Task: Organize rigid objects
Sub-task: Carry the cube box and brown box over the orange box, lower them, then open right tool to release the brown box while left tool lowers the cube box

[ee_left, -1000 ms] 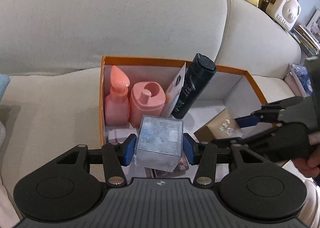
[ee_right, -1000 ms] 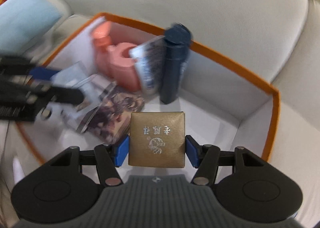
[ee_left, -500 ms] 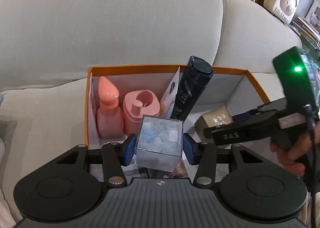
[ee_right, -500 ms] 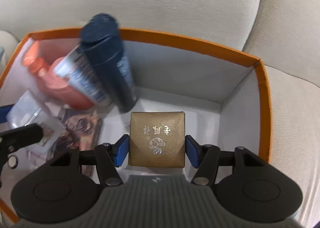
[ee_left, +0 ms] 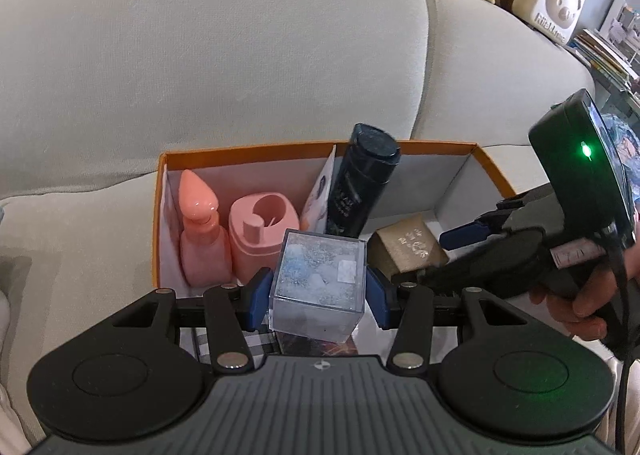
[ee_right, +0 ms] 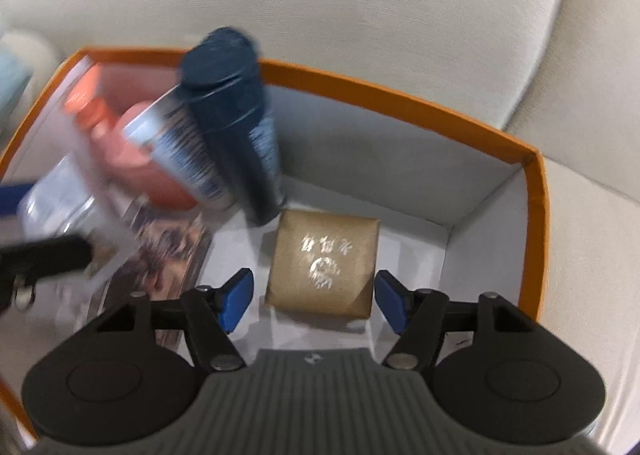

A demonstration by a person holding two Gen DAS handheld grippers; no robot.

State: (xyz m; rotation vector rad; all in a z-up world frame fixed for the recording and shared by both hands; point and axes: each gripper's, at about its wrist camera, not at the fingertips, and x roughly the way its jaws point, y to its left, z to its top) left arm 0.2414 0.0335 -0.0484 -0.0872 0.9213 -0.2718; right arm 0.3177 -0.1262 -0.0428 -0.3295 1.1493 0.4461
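Inside the orange-rimmed box [ee_right: 538, 191] on the sofa [ee_left: 240, 67], the right gripper [ee_right: 312, 297] was opening, its blue pads clear of the gold gift box [ee_right: 324, 263], which sat on the white floor of the box between them. The left gripper [ee_left: 318, 293] pinched a clear plastic cube [ee_left: 320, 279] above the near edge of the box. Behind it stood a pink pump bottle [ee_left: 202, 231] and a pink holder [ee_left: 260, 231] side by side, and a dark bottle [ee_left: 360, 183] leaned against the back wall. A patterned card [ee_right: 168, 255] lay flat on the floor to the left of the gift box.
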